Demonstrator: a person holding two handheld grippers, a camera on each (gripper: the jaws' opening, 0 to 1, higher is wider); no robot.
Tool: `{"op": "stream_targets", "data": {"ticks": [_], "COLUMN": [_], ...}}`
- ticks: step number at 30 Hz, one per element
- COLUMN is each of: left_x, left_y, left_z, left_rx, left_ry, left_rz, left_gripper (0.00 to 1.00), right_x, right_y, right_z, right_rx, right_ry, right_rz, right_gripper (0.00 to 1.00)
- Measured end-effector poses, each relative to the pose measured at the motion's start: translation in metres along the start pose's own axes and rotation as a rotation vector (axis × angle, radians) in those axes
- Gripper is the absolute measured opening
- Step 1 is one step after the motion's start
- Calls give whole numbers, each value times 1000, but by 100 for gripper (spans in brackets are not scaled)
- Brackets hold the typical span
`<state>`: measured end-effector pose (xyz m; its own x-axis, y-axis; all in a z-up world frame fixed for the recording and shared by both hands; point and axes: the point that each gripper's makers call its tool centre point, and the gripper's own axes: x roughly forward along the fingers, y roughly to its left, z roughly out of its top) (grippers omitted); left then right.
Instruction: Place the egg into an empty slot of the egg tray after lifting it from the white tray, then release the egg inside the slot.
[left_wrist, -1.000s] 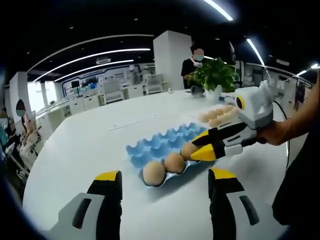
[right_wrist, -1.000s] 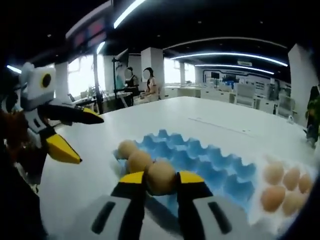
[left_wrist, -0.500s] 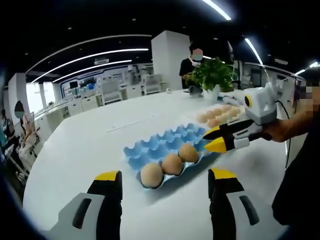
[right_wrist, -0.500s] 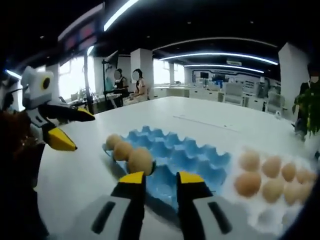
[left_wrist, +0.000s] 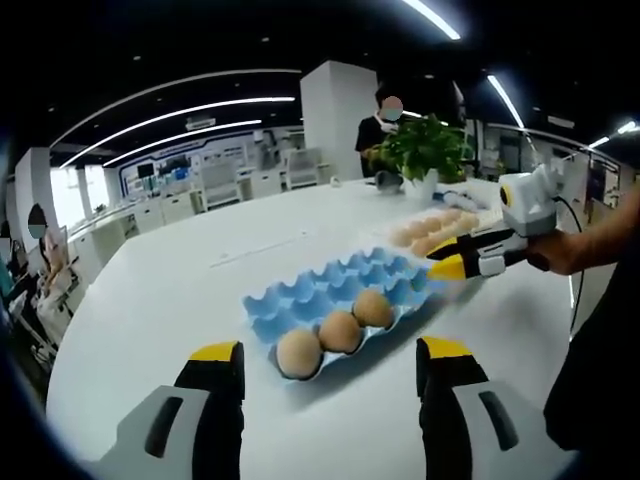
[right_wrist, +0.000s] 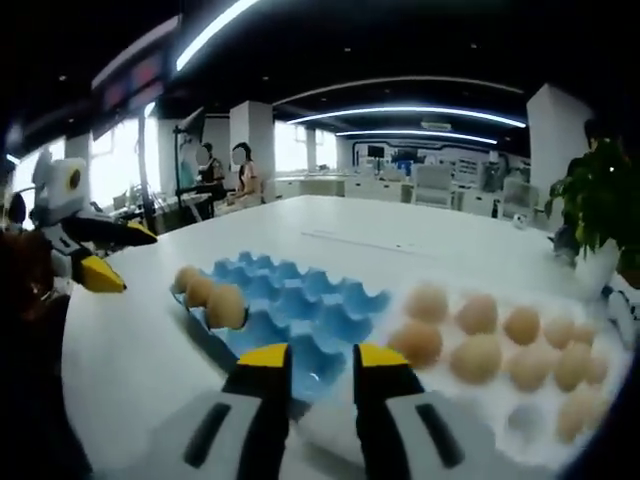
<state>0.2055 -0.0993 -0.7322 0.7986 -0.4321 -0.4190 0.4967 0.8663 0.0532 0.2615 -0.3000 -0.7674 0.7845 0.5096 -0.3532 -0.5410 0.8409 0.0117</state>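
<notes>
Your right gripper (right_wrist: 310, 356) hovered empty, jaws narrowly apart, above the blue egg tray (right_wrist: 290, 305). Three eggs (left_wrist: 340, 331) sat ahead of your left gripper (left_wrist: 330, 355), its jaws wide.

— What do the tools look like?
— The left gripper (left_wrist: 330, 372) has two grey fingers (left_wrist: 215, 400) with yellow tips and a dark slot in each grey shoulder. The right gripper (right_wrist: 309, 372) matches: grey, black inner faces, yellow caps.
— And seen from outside?
— In the left gripper view the right gripper has a white body, yellow-tipped black fingers (left_wrist: 450, 266) and a black cable behind it. The person's sleeve (left_wrist: 600, 380) is dark.
</notes>
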Motion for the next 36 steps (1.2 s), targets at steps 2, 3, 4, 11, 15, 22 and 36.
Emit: {"op": "stream_targets", "data": {"ticks": [2,3,4,11,15,22,36], "left_x": [0,0,0,2,4,6,5], "left_y": [0,0,0,-6,-9,-15,-13], "left_z": [0,0,1,4,6,7,10], "left_rx": [1,1,1,8,11,13,13], "left_ry": [0,0,0,-1,-2,-1,-2], "left_rz": [1,1,1,-2,-6,-10,4], "left_gripper": [70,70,70,70,70,70,70], "right_x": [-5,-6,-10,-27,-37,-56,-91], "right_y": [-8,-9,-16,-41,-53,-82,-142], "right_z": [-3,-4,-5,-11,-14,-21,-23], "right_rx": [0,0,7,18,20,34,41], "right_ry": [8,9,6,14,19,24,17], "right_rz": [-20,-23,-42,-100,-129,-199,-374], "right_gripper": [24,24,24,24,24,24,22]}}
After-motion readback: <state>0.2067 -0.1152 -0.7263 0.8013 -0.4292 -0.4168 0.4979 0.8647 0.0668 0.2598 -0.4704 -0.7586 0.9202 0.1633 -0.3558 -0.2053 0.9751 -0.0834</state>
